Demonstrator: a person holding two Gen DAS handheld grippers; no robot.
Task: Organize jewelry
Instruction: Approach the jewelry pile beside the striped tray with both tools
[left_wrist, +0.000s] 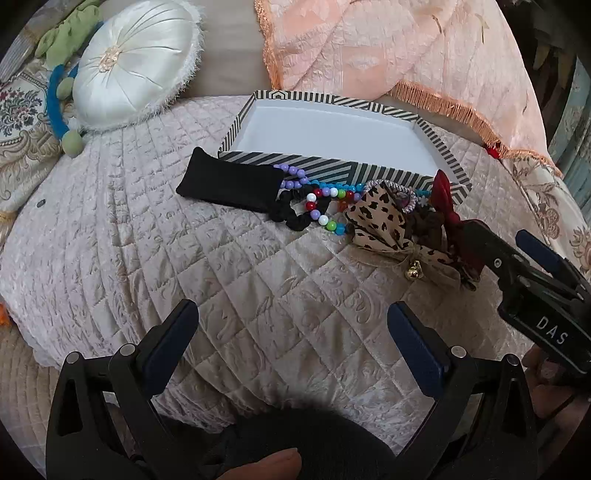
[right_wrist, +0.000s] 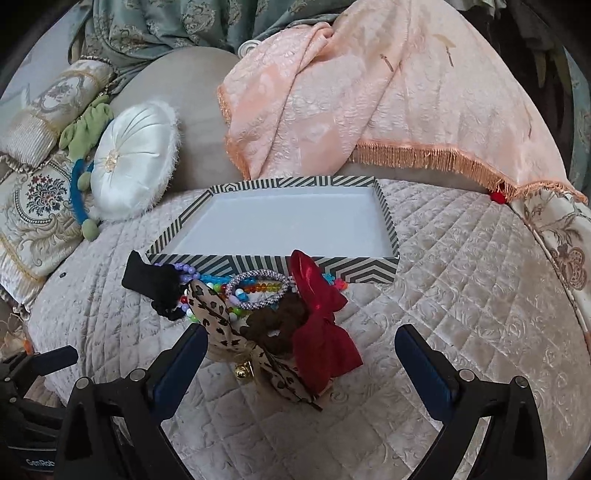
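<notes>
Tray (right_wrist: 389, 229) at frame centre empty; whole jewelry pile (right_wrist: 258, 295) outside its near wall. Nothing sorted. Left gripper (left_wrist: 291, 325) and right gripper (right_wrist: 301, 349) both spread, empty.

A quilted pale cover (right_wrist: 461, 280) is lying across the bed. A peach fringed throw (right_wrist: 369, 103) is draping behind it. A round satin cushion (right_wrist: 129, 166) is resting against brocade pillows (right_wrist: 33, 206).
</notes>
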